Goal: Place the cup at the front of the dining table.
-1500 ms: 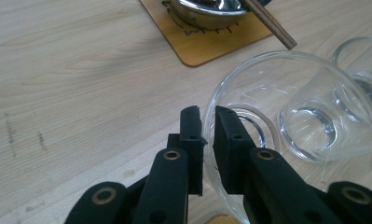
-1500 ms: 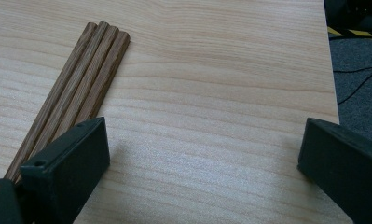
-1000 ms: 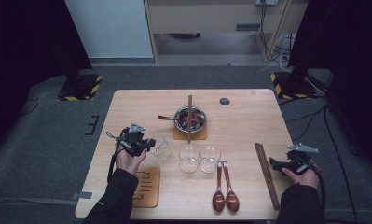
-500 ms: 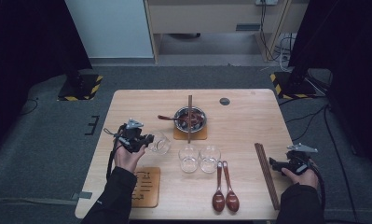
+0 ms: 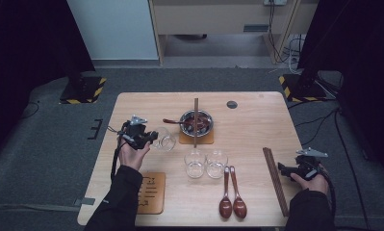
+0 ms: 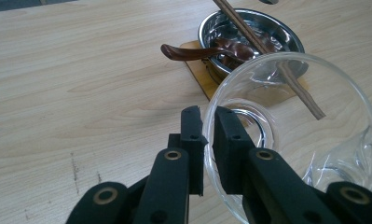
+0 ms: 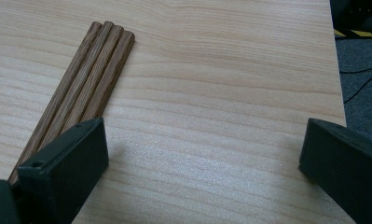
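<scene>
My left fingers point(image 6: 206, 122) pinch the rim of a glass point(image 5: 164, 138), tipped and moved slightly left of the steel bowl point(image 5: 196, 122) on the counter point(image 5: 257, 120); my right fingers point(image 7: 202, 158) rest wide open, empty, beside the chopsticks point(image 7: 83, 88).

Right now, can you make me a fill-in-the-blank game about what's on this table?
1. The left gripper pinches the rim of a clear ____.
2. Beside the right gripper, whose jaws are open, lie wooden ____ on the table.
3. Near the front edge, two brown spoons lie ____ by side.
4. A chopstick rests across the metal ____.

Missing words: glass; chopsticks; side; bowl
</scene>
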Tool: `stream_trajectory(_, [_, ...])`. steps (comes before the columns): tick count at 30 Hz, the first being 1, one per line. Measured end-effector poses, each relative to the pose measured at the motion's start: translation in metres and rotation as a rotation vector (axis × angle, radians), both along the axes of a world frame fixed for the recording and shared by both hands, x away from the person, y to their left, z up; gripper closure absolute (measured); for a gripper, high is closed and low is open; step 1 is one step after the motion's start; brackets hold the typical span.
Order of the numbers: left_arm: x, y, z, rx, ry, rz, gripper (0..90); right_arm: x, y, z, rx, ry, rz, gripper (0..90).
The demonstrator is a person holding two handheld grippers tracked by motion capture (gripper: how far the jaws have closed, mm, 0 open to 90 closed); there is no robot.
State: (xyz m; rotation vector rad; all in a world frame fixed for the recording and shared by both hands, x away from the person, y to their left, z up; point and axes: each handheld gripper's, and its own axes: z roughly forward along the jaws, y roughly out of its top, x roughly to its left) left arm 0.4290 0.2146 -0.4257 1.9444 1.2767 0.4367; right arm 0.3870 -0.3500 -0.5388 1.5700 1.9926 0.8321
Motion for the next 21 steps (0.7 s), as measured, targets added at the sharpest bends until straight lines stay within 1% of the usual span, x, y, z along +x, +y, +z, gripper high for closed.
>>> stream_trajectory(9, [0.012,-0.002,-0.002,-0.001,0.011,0.023,83.0,0.000,0.000,0.000,0.000,0.000,0.000,1.2])
stream_trajectory(12, [0.015,-0.003,-0.003,-0.004,0.015,0.030,84.6,0.000,0.000,0.000,0.000,0.000,0.000,1.2])
stream_trajectory(14, [0.018,-0.003,-0.005,0.000,0.019,0.033,84.8,0.000,0.000,0.000,0.000,0.000,0.000,1.2])
stream_trajectory(16, [0.024,-0.003,-0.012,0.013,0.045,0.036,84.8,0.000,0.000,0.000,0.000,0.000,0.000,1.2])
stream_trajectory(17, [0.024,-0.003,-0.012,0.013,0.045,0.036,84.8,0.000,0.000,0.000,0.000,0.000,0.000,1.2])
stream_trajectory(18, [0.025,-0.003,-0.015,0.023,0.048,0.037,84.8,0.000,0.000,0.000,0.000,0.000,0.000,1.2])
stream_trajectory(21, [0.029,-0.002,-0.021,0.032,0.053,0.048,84.8,0.000,0.000,0.000,0.000,0.000,0.000,1.2])
